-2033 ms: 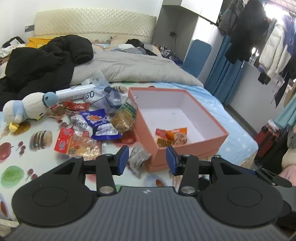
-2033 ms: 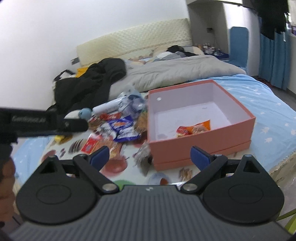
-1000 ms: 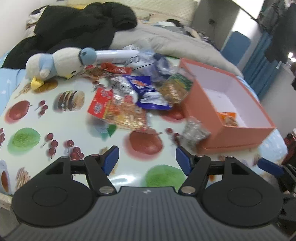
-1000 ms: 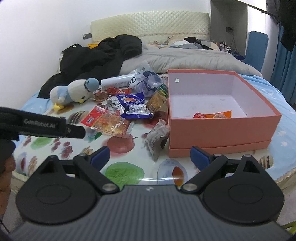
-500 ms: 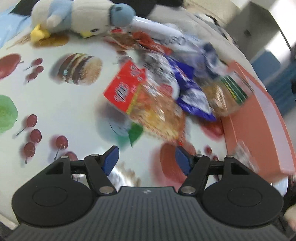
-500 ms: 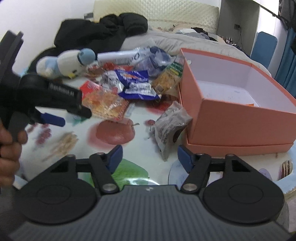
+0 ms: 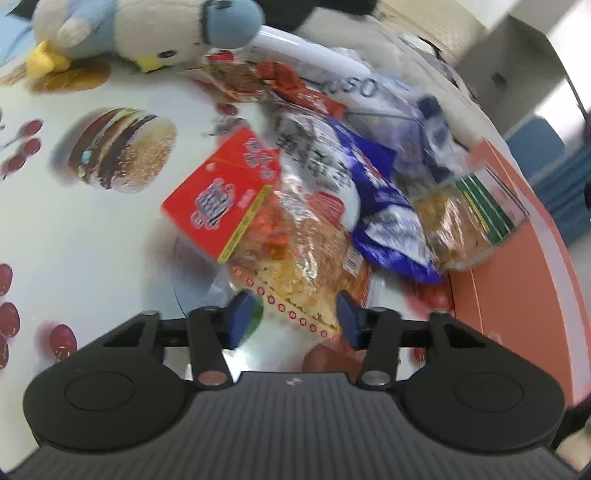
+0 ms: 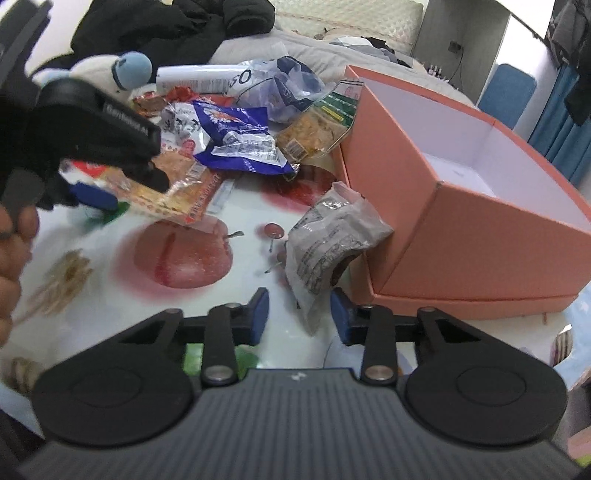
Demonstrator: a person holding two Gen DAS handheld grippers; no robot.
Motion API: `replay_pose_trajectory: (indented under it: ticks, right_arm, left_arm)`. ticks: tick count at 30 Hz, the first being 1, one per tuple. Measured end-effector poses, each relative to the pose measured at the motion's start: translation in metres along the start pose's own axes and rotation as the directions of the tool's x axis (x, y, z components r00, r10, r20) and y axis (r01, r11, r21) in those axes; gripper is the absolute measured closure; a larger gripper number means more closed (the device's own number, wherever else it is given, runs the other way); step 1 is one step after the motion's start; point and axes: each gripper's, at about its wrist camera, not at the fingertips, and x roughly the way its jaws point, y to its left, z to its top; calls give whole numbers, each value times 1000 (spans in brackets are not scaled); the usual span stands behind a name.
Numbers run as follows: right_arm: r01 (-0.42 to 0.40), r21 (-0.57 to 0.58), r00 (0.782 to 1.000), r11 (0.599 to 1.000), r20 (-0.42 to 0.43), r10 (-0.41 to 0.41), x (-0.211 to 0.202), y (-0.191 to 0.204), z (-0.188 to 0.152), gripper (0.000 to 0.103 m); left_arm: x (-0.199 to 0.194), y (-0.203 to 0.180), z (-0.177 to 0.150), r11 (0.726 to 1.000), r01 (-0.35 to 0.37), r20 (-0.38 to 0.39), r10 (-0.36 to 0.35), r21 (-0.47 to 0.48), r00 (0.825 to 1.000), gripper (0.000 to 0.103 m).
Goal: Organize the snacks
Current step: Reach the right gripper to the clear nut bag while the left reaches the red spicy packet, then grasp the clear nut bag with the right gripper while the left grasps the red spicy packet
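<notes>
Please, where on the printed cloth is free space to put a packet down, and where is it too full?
Free: the cloth left of the red packet, around the burger print; also the apple print left of the grey packet. Crowded: the snack pile between the plush toy and pink box.

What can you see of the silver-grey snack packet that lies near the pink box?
The silver-grey snack packet is a crinkled foil-like pouch with dark printed text, bulging and creased. It lies tilted on the fruit-printed tablecloth, its upper corner leaning against or very near the pink box at the box's near corner. Its lower end points between the fingers of the right gripper, whose jaws have just been closing; the pads do not seem to press on it yet. It lies apart from the snack pile.
</notes>
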Motion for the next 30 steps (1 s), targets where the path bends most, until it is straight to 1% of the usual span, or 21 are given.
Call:
replay_pose_trajectory:
  ticks: [1, 2, 3, 4, 6, 10, 14, 18, 23, 26, 30]
  right_arm:
    - [8, -8, 1000, 1000, -4, -8, 3, 0, 0, 77]
    - [12, -10, 1000, 1000, -13, -13, 6, 0, 0, 78]
    - [17, -15, 1000, 1000, -21, -17, 8, 0, 1, 80]
    - [25, -30, 999, 999, -26, -26, 10, 0, 1, 82]
    - [20, -43, 999, 999, -25, -21, 10, 0, 1, 84]
    - [3, -46, 1000, 999, -20, -3, 4, 0, -1, 87]
    - [-32, -41, 999, 999, -23, 31, -4, 1, -3, 88]
    - [-54, -81, 998, 995, -20, 52, -14, 6, -9, 88]
    - [-97, -93, 995, 991, -27, 94, -27, 8, -14, 88]
    - [-137, -86, 990, 987, -40, 134, -36, 9, -17, 88]
    - [-213, -57, 976, 975, -51, 210, -50, 9, -21, 88]
  left_arm:
    - [0, 4, 1, 1000, -4, 6, 4, -27, 1000, 62]
    - [1, 6, 3, 999, -9, 10, 10, -47, 1000, 73]
    - [2, 9, 4, 998, -12, 8, 12, -62, 1000, 91]
    - [4, 11, 5, 998, -2, -8, 2, -69, 1000, 96]
    - [3, 16, 5, 996, 18, -12, -19, -82, 1000, 99]
    - [-8, 17, -1, 998, 35, -3, -35, -58, 999, 101]
    - [-29, 16, -14, 998, 59, -7, -59, -28, 998, 103]
    - [-54, 21, -33, 996, 89, -21, -89, -16, 996, 103]
    - [-85, 36, -57, 996, 89, -41, -90, -29, 995, 103]
    - [-106, 50, -68, 996, 84, -32, -85, -35, 996, 103]
    - [-130, 70, -75, 996, 69, -7, -70, -50, 998, 103]
